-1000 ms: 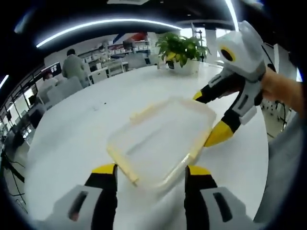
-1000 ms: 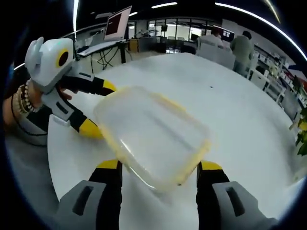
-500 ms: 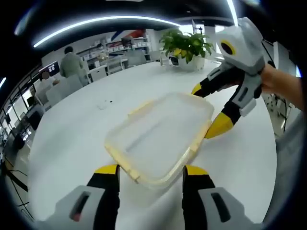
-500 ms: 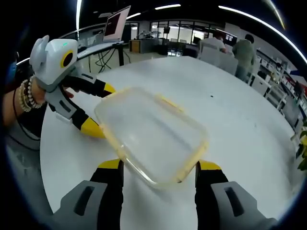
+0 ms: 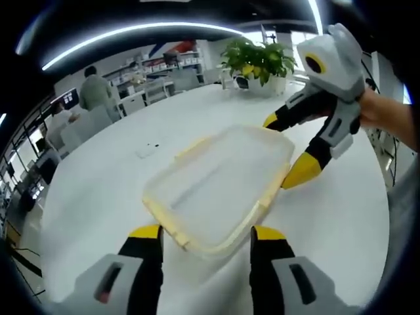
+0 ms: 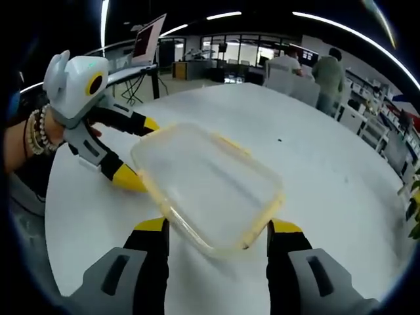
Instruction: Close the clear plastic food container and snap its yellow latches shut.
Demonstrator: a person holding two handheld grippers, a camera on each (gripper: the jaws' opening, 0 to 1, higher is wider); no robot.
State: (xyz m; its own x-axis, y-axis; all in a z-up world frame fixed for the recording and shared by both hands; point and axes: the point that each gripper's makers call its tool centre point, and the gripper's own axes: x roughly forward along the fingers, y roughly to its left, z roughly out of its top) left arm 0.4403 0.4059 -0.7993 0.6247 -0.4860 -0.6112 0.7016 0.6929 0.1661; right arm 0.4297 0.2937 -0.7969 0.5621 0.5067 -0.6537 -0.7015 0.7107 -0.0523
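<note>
Office hall, round white table point(image 5: 98, 177); potted plant point(image 5: 258, 60) at its far edge. Left gripper point(image 5: 205, 235): your jaws stand wide, straddling one short end of the clear container point(image 5: 220, 187). Container: lid seated, flat on the table mid-surface, yellow latch point(image 5: 191, 150) apparently unsnapped. Right gripper point(image 6: 216, 230): jaws wide at the opposite end, likely bracing it so you can press latches down.

container point(image 5: 220, 190) on table point(image 5: 98, 197) — between left gripper point(image 5: 205, 237) and right gripper point(image 5: 285, 154) | plant point(image 5: 257, 62) behind, at table's far edge
</note>
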